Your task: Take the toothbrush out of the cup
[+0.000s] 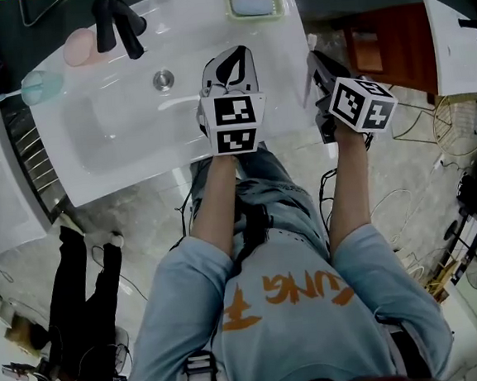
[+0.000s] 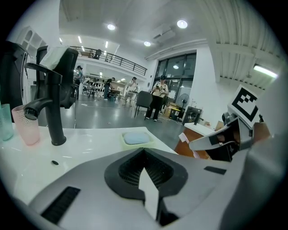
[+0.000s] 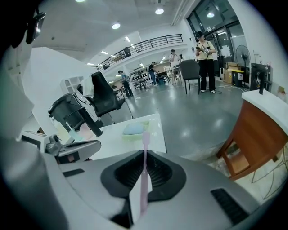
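Pinched in my right tongs (image 3: 143, 157) is the toothbrush (image 3: 146, 140), a thin pink stick running up the middle of the jaws with one end poking out past the tips. The jaws are nearly together on it, so it is in my grip and well clear of any cup. I judge it very light and fairly stiff. It is also smooth and narrow, so it could swivel or slide between the pads if I tilt it fast. The handle is the place to hold it, close to the middle so neither end levers it round, and that looks about where I have it. I cannot tell which end is the bristles. My left tongs (image 2: 145, 155) hang beside the right with the jaws closed and nothing in them. Beyond them lies the white sink (image 1: 117, 130), with the black tap (image 2: 51, 108) at its back. The pink cup (image 2: 26, 125) and teal cup (image 2: 4, 122) stand just beside the tap, well apart from the brush, and I cannot say which one is the brush's own. A soap dish (image 2: 136, 138) sits at the rim's far corner.
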`<act>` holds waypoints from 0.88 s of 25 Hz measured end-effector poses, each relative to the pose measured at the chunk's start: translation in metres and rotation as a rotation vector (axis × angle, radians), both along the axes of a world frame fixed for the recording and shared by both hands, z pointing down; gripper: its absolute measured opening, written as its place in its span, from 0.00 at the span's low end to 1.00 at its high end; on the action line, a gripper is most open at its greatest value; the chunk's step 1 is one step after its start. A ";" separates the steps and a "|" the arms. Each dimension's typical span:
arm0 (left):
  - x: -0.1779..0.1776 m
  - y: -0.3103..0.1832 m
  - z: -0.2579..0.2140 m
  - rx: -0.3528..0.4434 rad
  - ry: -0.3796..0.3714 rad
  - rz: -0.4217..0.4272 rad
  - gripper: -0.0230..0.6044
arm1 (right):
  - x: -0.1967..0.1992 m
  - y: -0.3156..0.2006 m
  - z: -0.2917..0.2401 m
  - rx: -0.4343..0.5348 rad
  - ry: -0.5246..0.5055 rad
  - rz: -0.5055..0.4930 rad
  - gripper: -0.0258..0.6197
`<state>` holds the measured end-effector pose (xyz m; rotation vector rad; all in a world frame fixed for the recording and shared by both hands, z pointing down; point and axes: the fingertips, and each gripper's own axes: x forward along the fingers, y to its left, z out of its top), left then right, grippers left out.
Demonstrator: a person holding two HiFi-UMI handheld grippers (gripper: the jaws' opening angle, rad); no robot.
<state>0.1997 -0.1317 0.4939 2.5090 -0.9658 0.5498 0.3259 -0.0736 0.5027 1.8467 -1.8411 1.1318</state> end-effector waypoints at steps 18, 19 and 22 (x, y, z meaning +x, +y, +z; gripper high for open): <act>0.011 -0.015 0.023 -0.029 -0.066 -0.020 0.07 | 0.007 -0.018 0.055 -0.096 -0.045 -0.024 0.11; 0.012 -0.015 0.024 -0.030 -0.069 -0.017 0.07 | 0.007 -0.019 0.056 -0.096 -0.042 -0.027 0.10; 0.016 -0.015 0.025 -0.031 -0.074 -0.010 0.07 | 0.007 -0.019 0.058 -0.100 -0.037 -0.038 0.11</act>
